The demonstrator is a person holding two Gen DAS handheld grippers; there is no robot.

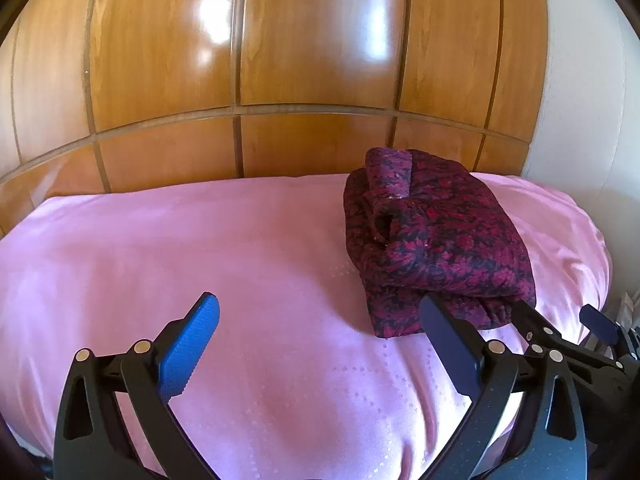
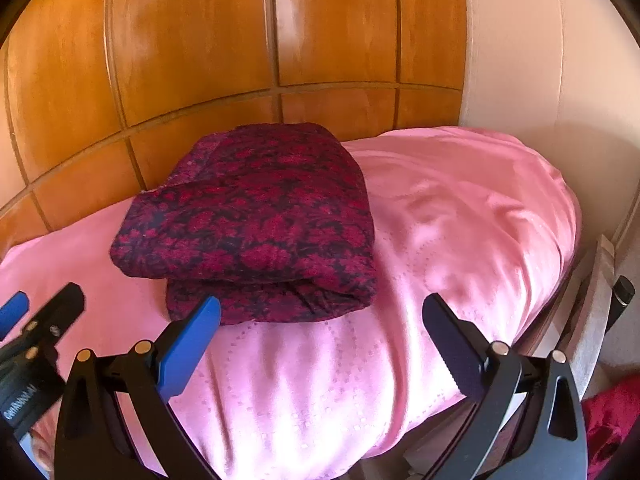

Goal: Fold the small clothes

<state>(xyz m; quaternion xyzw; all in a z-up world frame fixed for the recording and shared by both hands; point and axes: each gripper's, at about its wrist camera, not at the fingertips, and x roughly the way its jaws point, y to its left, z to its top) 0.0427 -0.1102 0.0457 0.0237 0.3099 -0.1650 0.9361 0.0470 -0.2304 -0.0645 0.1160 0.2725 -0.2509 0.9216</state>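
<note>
A dark red and black flowered garment (image 1: 436, 240) lies folded in a thick bundle on the pink sheet (image 1: 200, 248) of a bed. In the right wrist view the garment (image 2: 256, 224) sits just beyond my fingers, left of centre. My left gripper (image 1: 320, 312) is open and empty, low over the sheet, with the bundle just past its right finger. My right gripper (image 2: 322, 312) is open and empty, its blue left finger (image 2: 192, 344) near the bundle's front edge. The right gripper also shows at the right edge of the left wrist view (image 1: 560, 320).
A glossy wooden panelled headboard (image 1: 280, 60) rises behind the bed. A pale wall (image 2: 520, 60) stands at the right. The bed's wooden side frame (image 2: 592, 312) and a red cloth (image 2: 612, 420) lie at the lower right.
</note>
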